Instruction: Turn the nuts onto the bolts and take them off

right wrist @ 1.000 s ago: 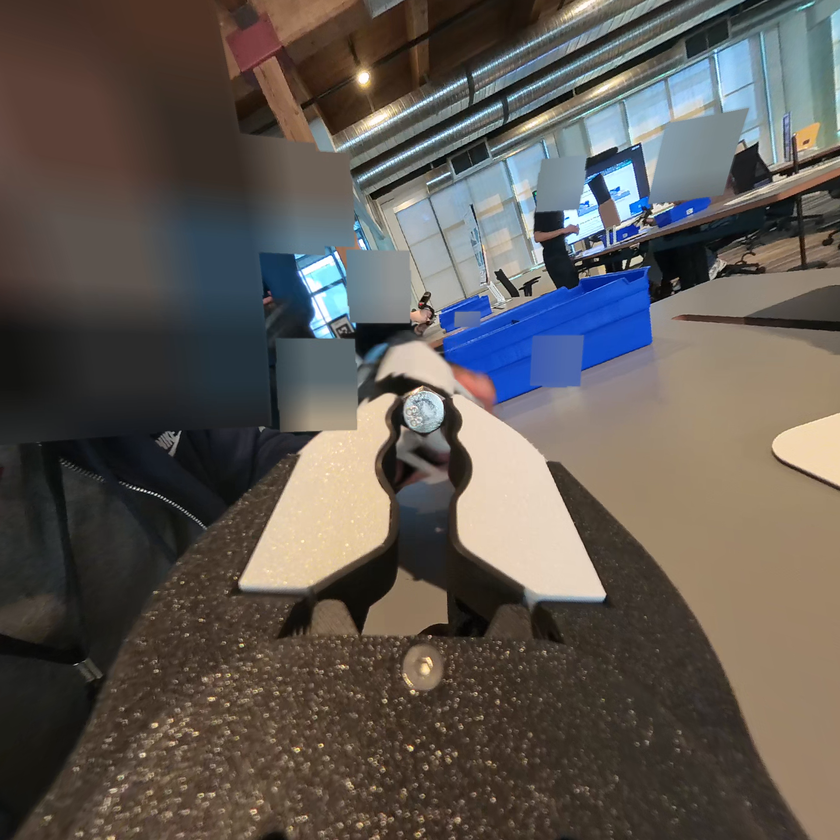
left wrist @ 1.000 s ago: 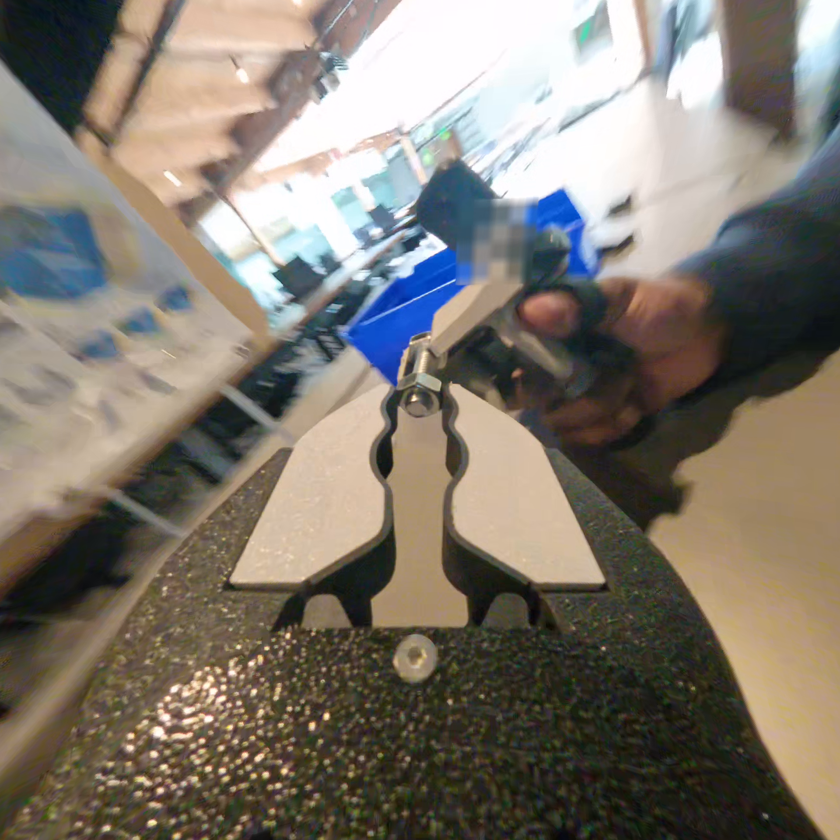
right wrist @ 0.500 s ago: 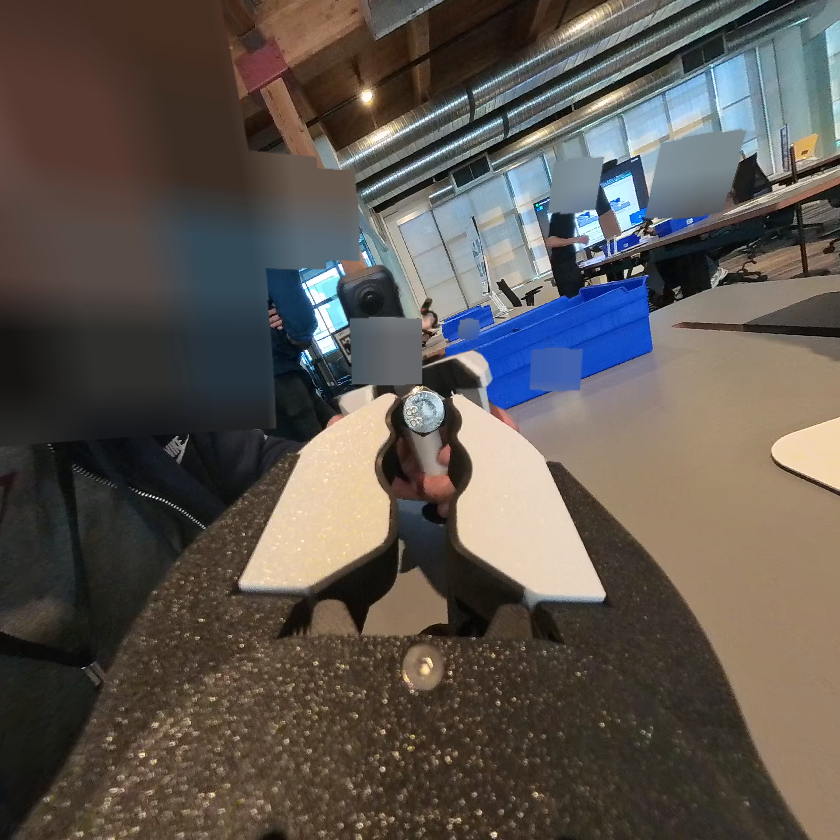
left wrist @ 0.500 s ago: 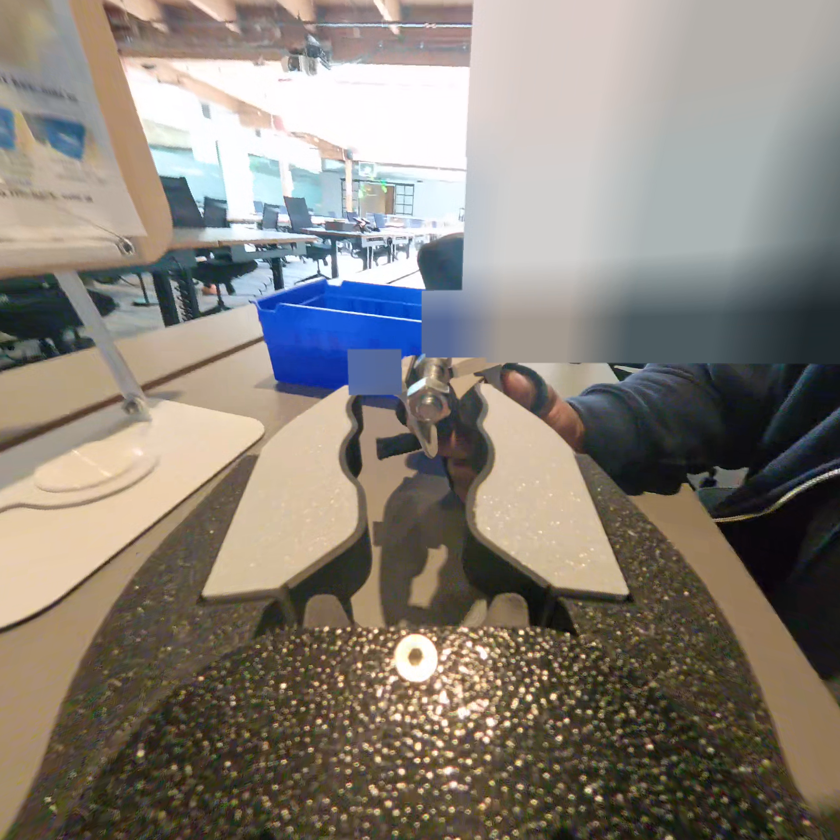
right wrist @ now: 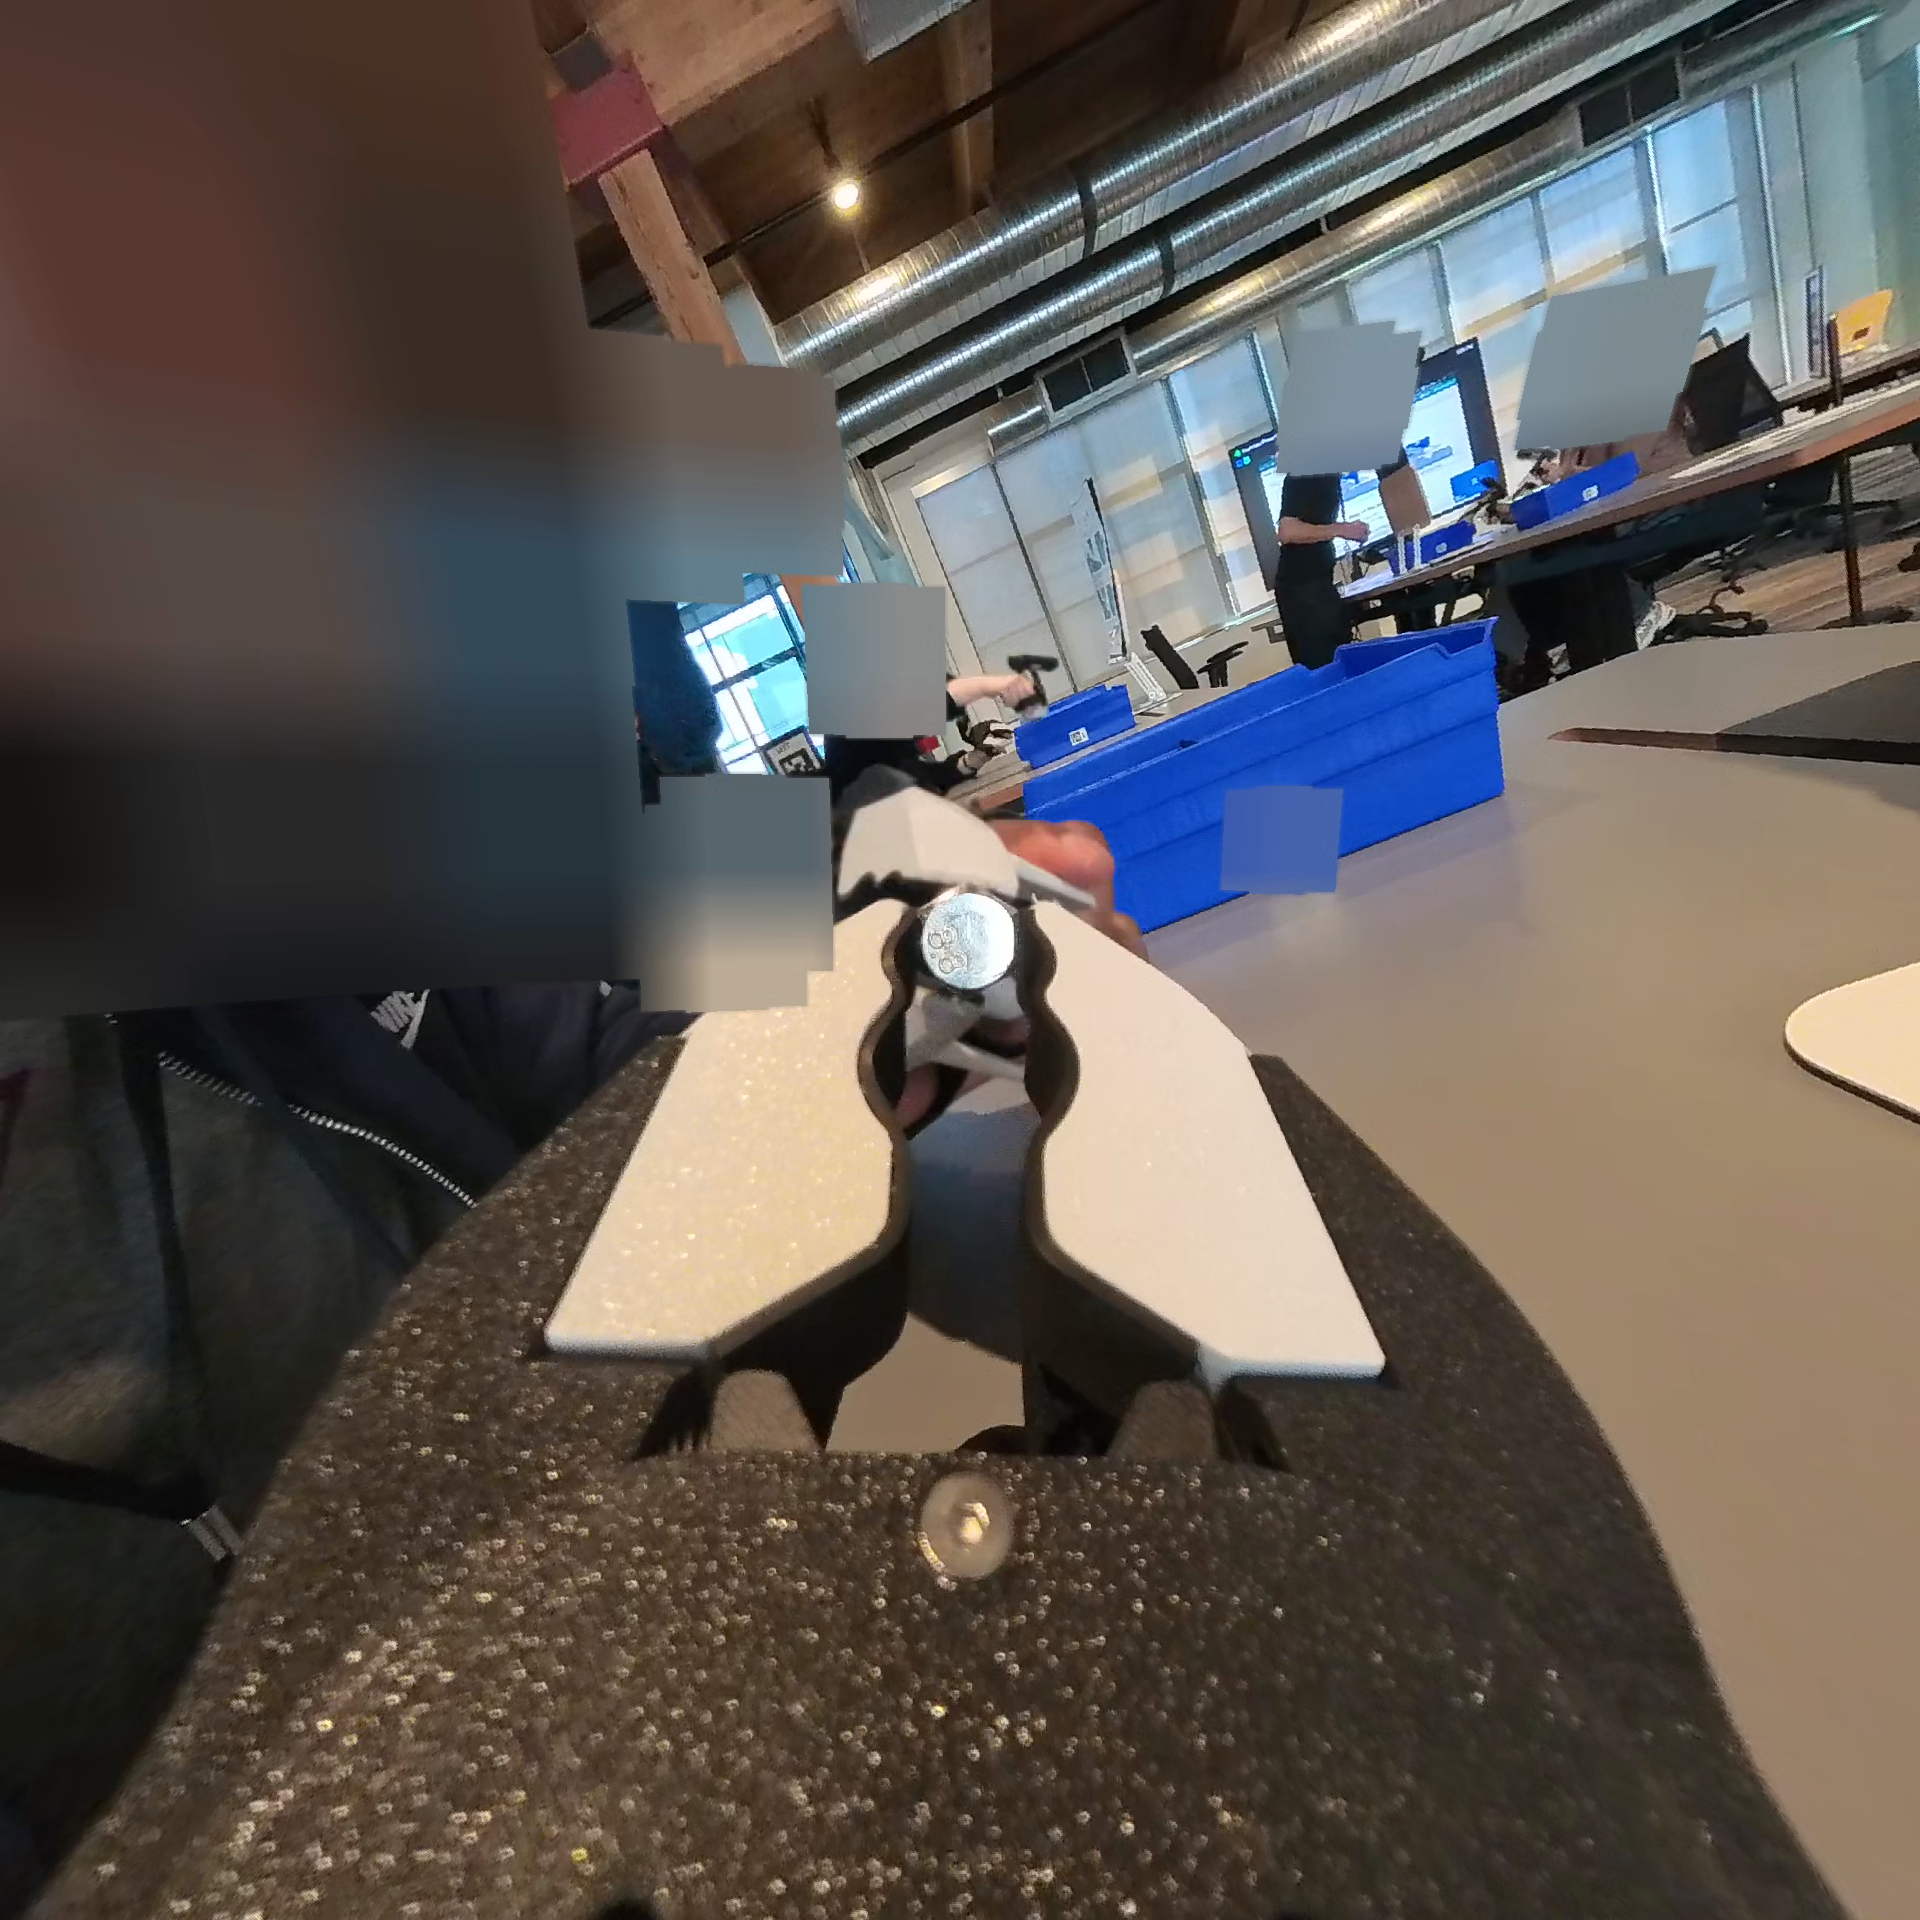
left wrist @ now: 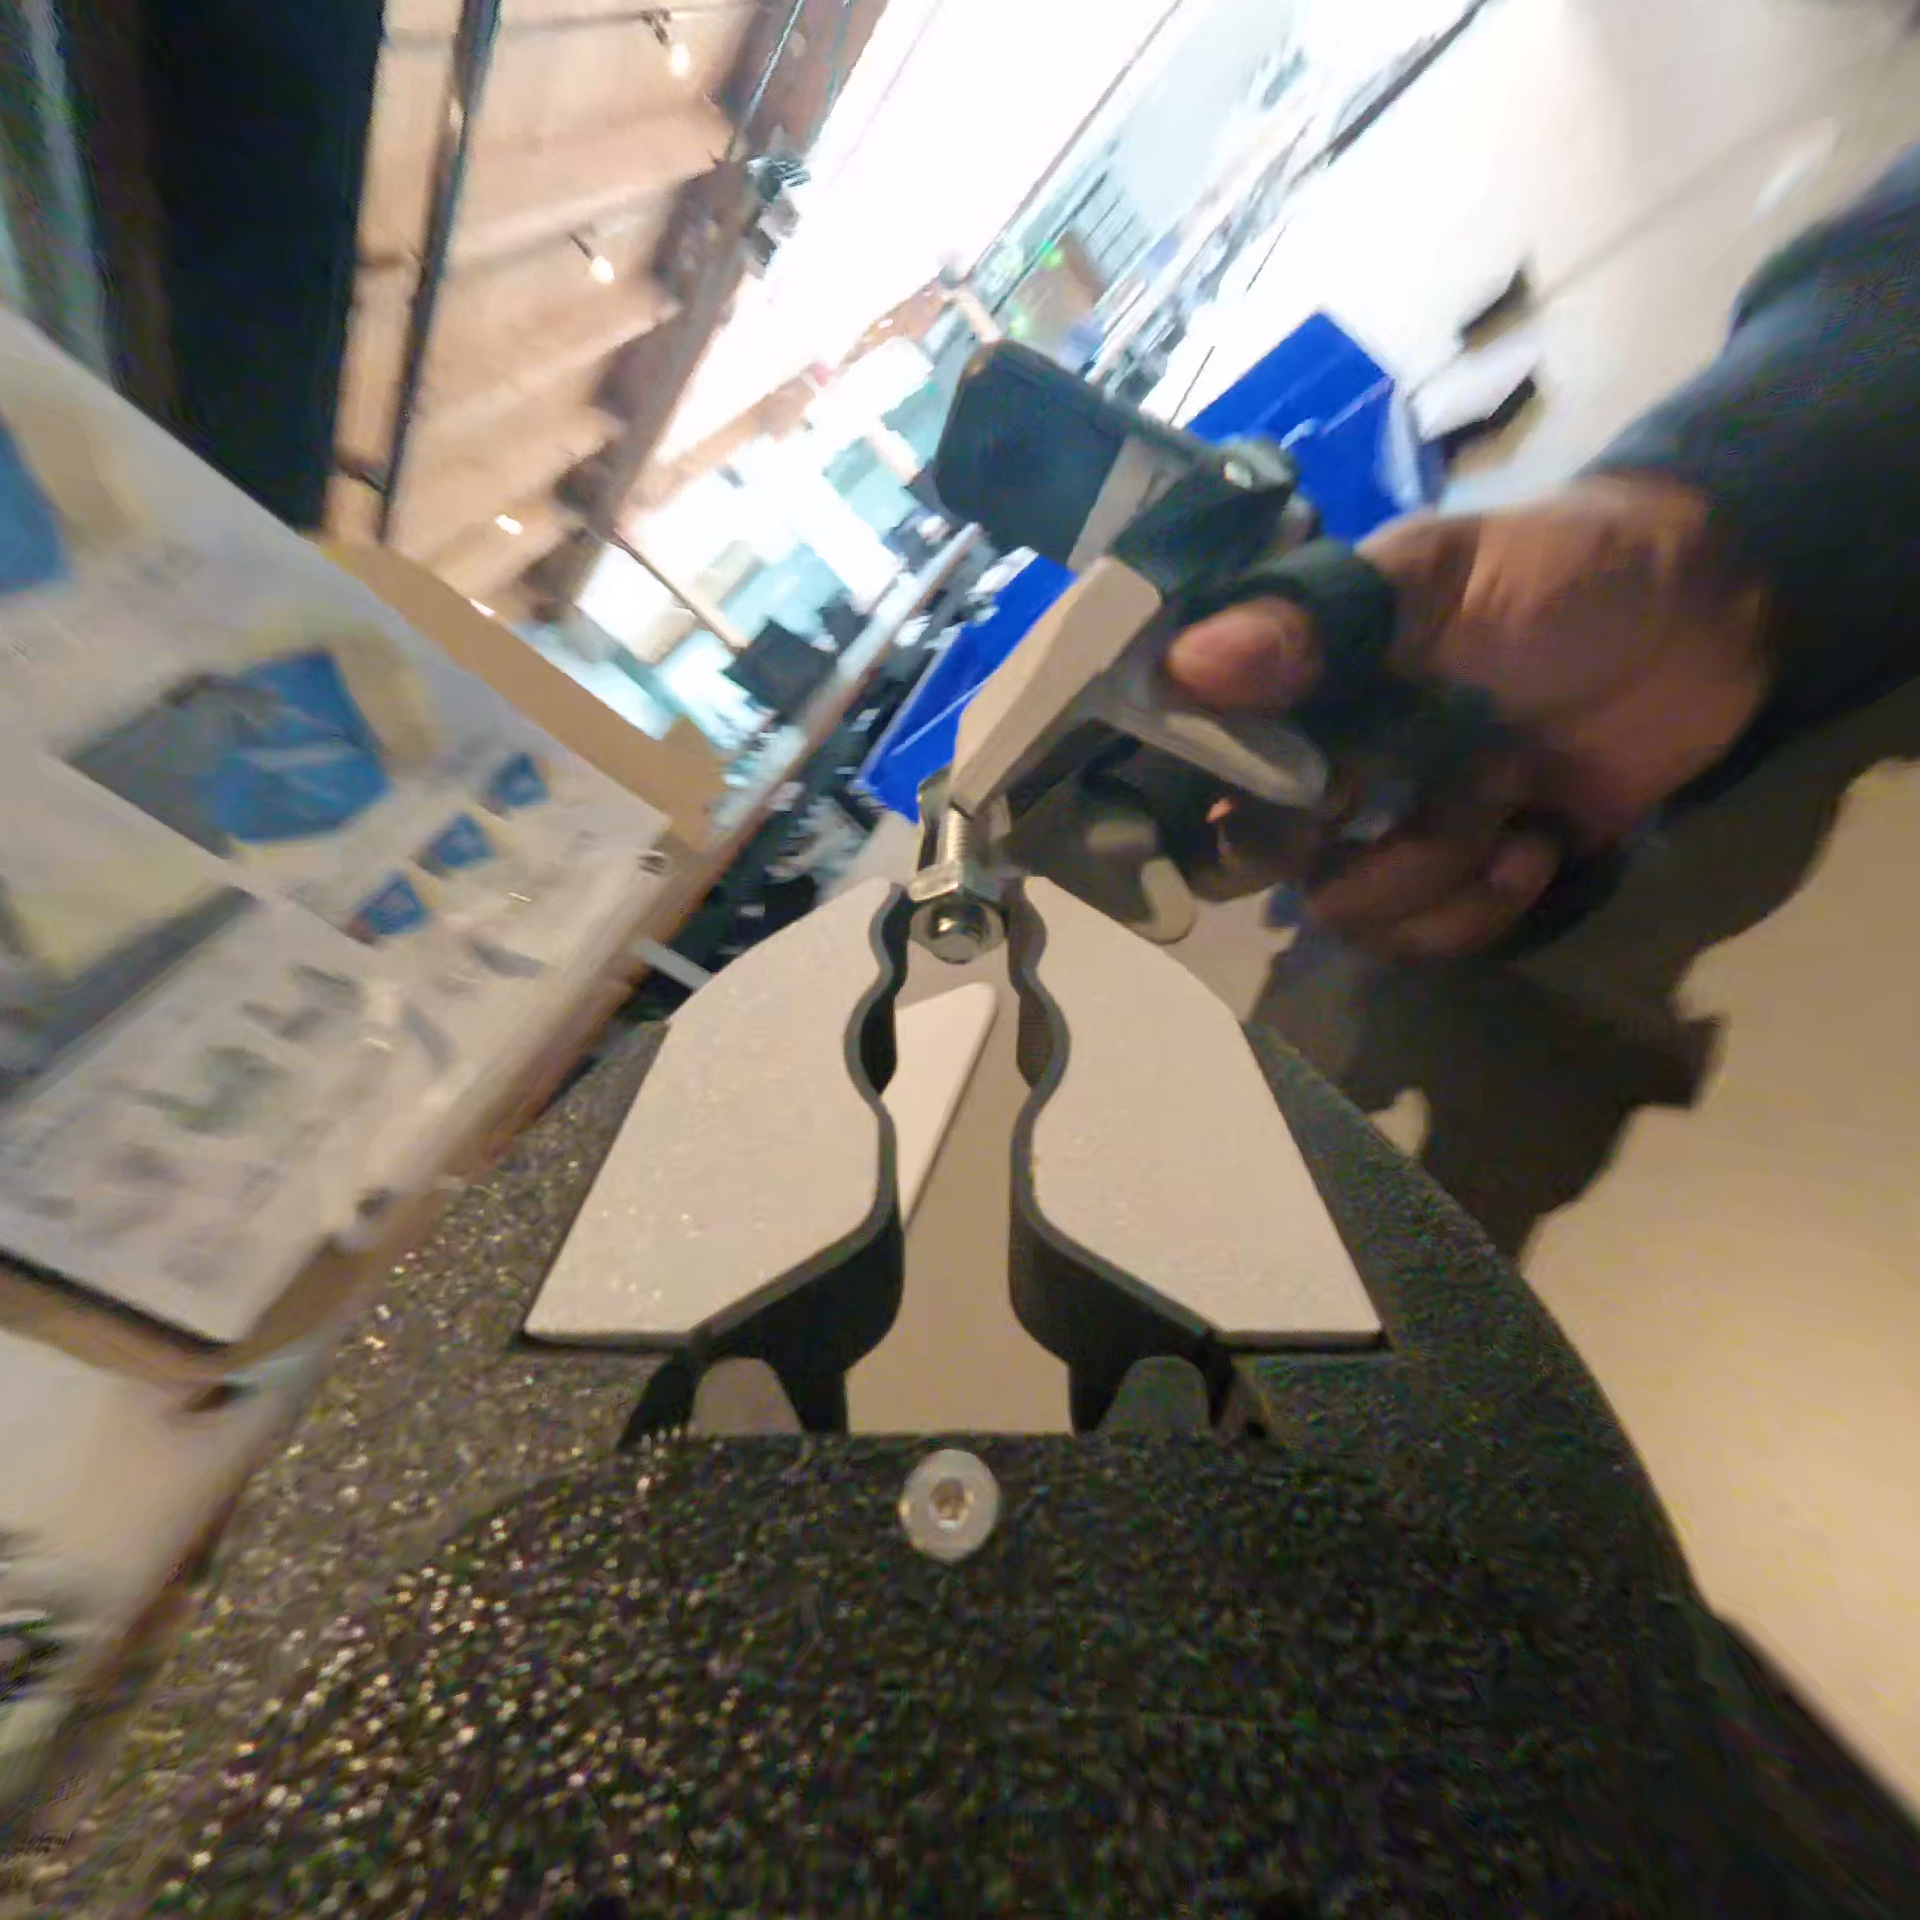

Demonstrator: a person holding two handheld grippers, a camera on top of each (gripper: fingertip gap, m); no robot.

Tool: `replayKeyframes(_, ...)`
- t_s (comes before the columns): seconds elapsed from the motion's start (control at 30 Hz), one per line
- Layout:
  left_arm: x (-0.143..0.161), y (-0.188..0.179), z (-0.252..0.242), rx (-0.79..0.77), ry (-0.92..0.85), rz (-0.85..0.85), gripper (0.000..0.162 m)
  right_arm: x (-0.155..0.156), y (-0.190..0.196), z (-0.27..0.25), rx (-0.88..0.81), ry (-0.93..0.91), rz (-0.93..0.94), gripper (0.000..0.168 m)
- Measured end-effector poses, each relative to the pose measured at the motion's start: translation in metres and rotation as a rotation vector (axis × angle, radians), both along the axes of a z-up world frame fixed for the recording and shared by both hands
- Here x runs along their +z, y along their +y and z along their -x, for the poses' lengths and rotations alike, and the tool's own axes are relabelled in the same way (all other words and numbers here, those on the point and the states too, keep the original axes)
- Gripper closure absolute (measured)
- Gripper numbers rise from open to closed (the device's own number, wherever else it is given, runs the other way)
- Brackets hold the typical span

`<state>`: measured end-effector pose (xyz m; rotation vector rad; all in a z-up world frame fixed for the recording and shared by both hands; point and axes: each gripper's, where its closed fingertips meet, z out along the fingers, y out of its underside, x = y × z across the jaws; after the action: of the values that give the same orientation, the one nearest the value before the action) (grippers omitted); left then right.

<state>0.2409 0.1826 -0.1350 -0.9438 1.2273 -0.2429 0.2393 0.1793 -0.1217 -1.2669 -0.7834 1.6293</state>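
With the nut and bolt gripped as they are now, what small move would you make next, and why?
Probably twist the left hand-held gripper about the bolt's axis. Its tips pinch the silver hex nut on the threaded steel bolt, while the right hand-held gripper clamps the bolt's head, so the bolt looks braced for turning.
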Motion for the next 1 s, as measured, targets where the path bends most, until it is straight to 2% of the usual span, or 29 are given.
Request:
replayKeyframes(0.03,0.001,0.0,0.0,0.023,0.016,-0.054,0.143,0.0,0.0,0.0,-0.001,0.001,-0.001,0.151)
replayKeyframes(0.07,0.002,-0.002,-0.001,0.01,-0.008,-0.028,0.134,0.001,0.0,0.0,-0.002,0.004,0.0,0.151)
replayKeyframes(0.23,0.008,0.001,0.002,-0.156,-0.252,0.457,0.121,0.003,0.003,-0.004,-0.017,0.02,0.006,0.152)
replayKeyframes(0.37,0.004,-0.001,-0.001,-0.259,-0.316,0.726,0.123,0.003,0.004,-0.005,-0.021,0.022,0.004,0.151)
replayKeyframes(0.47,0.001,-0.005,-0.005,-0.301,-0.319,0.811,0.127,0.003,0.003,-0.004,-0.02,0.019,0.002,0.152)
replayKeyframes(0.5,0.001,-0.005,-0.006,-0.306,-0.318,0.824,0.134,0.002,0.003,-0.004,-0.019,0.017,0.001,0.151)
replayKeyframes(0.53,0.001,-0.004,-0.006,-0.298,-0.321,0.82,0.144,0.002,0.003,-0.004,-0.016,0.017,0.0,0.151)
replayKeyframes(0.63,0.001,-0.004,-0.005,-0.257,-0.281,0.685,0.145,0.003,0.001,-0.003,-0.011,0.017,-0.004,0.151)
replayKeyframes(0.8,-0.002,0.002,-0.002,-0.031,-0.03,0.107,0.144,0.001,0.002,-0.002,-0.009,0.015,0.003,0.151)
replayKeyframes(0.87,-0.001,0.004,0.0,0.033,0.026,-0.026,0.144,0.001,0.002,-0.002,-0.009,0.014,0.002,0.151)
replayKeyframes(0.9,-0.002,0.004,-0.001,0.03,0.017,-0.006,0.135,0.002,0.001,-0.002,-0.009,0.017,0.0,0.151)
replayKeyframes(0.93,-0.004,0.003,-0.002,-0.004,-0.014,0.077,0.123,0.003,0.001,-0.003,-0.011,0.021,-0.001,0.151)
replayKeyframes(1.0,-0.004,0.003,-0.003,-0.084,-0.115,0.3,0.111,0.003,0.002,-0.003,-0.014,0.024,-0.002,0.151)
